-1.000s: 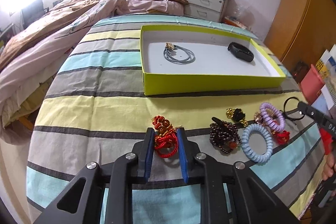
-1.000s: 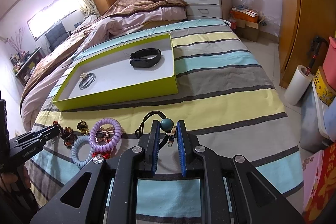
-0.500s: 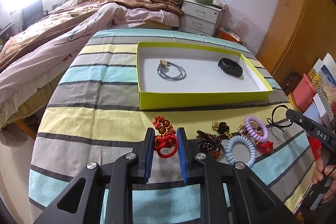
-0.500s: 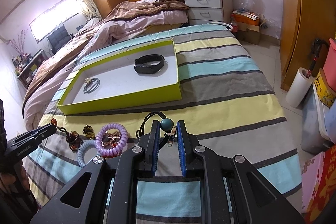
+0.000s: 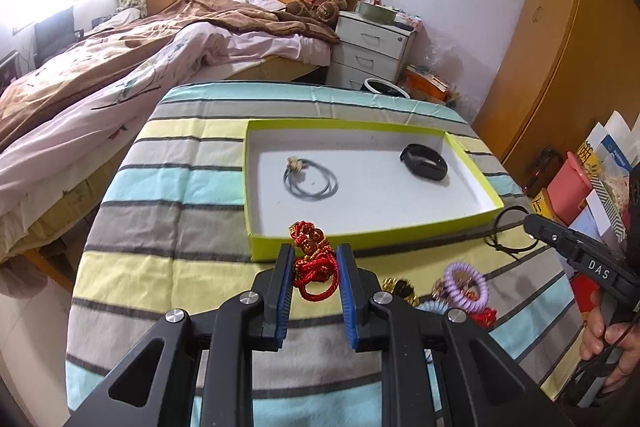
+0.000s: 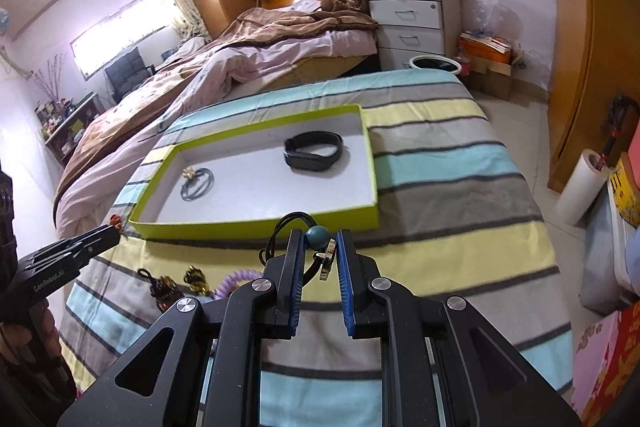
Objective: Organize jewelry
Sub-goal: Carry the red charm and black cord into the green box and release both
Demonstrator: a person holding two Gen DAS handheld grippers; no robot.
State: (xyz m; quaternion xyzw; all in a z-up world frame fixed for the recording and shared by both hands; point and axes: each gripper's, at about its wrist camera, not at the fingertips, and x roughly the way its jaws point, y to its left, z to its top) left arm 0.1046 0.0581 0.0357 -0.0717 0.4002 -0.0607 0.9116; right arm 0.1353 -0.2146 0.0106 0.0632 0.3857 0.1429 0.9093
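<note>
My left gripper [image 5: 314, 259] is shut on a red cord bracelet with amber beads [image 5: 311, 259] and holds it above the striped cloth, just in front of the lime-green tray [image 5: 360, 239]. My right gripper [image 6: 318, 247] is shut on a black cord necklace with a teal bead [image 6: 318, 237], lifted near the tray's front wall [image 6: 260, 227]. In the tray lie a grey cord loop [image 5: 310, 181] and a black wristband [image 5: 424, 167]. On the cloth remain a purple coil hair tie [image 5: 466, 281], a blue coil tie [image 5: 434, 307] and a dark bead bracelet [image 6: 162, 291].
The striped table [image 5: 160, 187] stands beside a bed [image 5: 100, 79]. A white nightstand [image 5: 372, 47] is behind. A paper roll [image 6: 580, 187] and boxes are on the floor at the right, next to a wooden wardrobe [image 6: 592, 27].
Both grippers have risen and moved toward the tray, each carrying its piece off the cloth. The remaining jewelry has dropped lower in both views.
</note>
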